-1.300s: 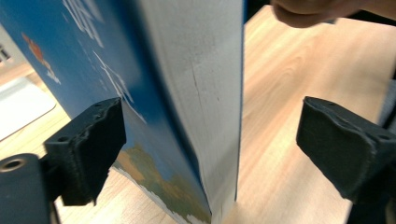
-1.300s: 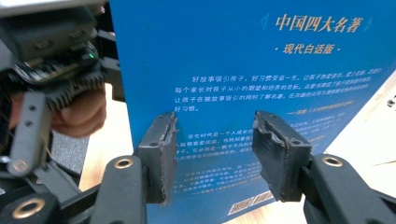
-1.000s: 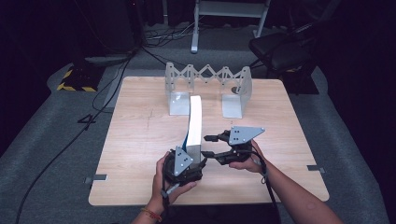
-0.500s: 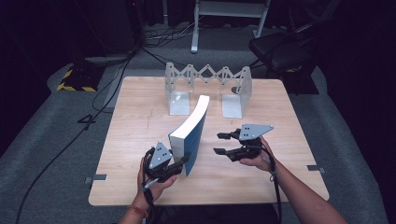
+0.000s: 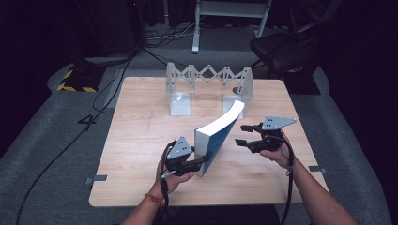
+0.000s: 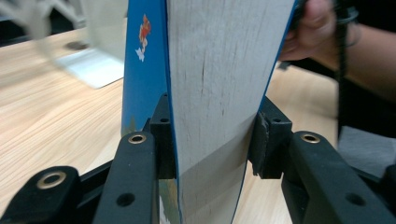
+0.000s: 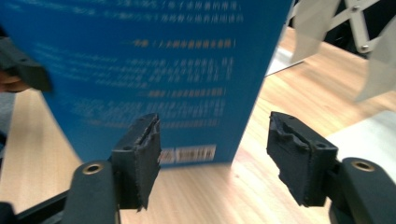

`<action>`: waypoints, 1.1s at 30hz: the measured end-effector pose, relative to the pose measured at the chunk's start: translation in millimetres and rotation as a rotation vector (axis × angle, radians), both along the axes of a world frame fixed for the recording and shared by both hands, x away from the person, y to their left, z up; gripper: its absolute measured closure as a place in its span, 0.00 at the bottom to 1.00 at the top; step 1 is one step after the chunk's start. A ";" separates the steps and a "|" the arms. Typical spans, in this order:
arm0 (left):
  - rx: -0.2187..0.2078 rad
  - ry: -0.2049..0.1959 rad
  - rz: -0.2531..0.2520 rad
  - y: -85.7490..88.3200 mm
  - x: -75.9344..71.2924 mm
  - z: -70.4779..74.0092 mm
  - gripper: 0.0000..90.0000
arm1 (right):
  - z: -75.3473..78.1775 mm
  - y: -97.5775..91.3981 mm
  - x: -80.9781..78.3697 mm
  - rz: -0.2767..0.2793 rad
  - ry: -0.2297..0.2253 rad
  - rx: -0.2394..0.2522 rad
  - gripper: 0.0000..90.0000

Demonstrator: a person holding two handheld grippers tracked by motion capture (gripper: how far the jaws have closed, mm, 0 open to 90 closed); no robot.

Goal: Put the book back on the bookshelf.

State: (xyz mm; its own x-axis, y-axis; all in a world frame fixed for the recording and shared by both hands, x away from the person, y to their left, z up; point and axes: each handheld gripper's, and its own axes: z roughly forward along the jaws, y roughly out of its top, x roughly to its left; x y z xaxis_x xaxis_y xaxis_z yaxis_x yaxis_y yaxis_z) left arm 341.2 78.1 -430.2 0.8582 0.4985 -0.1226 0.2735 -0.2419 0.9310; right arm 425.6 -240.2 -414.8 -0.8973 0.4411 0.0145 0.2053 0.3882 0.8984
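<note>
Now that the right gripper (image 5: 246, 134) has let go, jaws spread and opening, the left gripper (image 5: 202, 159) alone pinches the blue book (image 5: 218, 135), tilted toward the far-right bookend rack (image 5: 209, 79).

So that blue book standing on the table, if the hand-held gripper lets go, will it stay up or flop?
The blue book probably tips: it leans on a narrow edge, clamped by the left hand-held gripper. Its page block curves, so it likely flexes. The thick block suggests some weight.

Left gripper (image 5: 202, 159) clamped, right gripper (image 5: 241, 134) jaws apart
</note>
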 end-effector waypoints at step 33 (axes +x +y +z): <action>0.041 0.016 -0.133 33.7 -9.0 -1.4 0.63 | -8.8 24.9 13.0 0.277 0.012 0.014 0.30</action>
State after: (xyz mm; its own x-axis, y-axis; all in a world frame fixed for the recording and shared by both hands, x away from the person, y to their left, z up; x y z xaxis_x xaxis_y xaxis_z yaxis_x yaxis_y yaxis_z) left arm 332.2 111.8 -431.6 0.9150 0.3857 -0.1184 0.2511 -0.3147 0.9154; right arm 438.6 -215.3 -423.5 -0.9835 0.1783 0.0303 0.1037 0.4186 0.9022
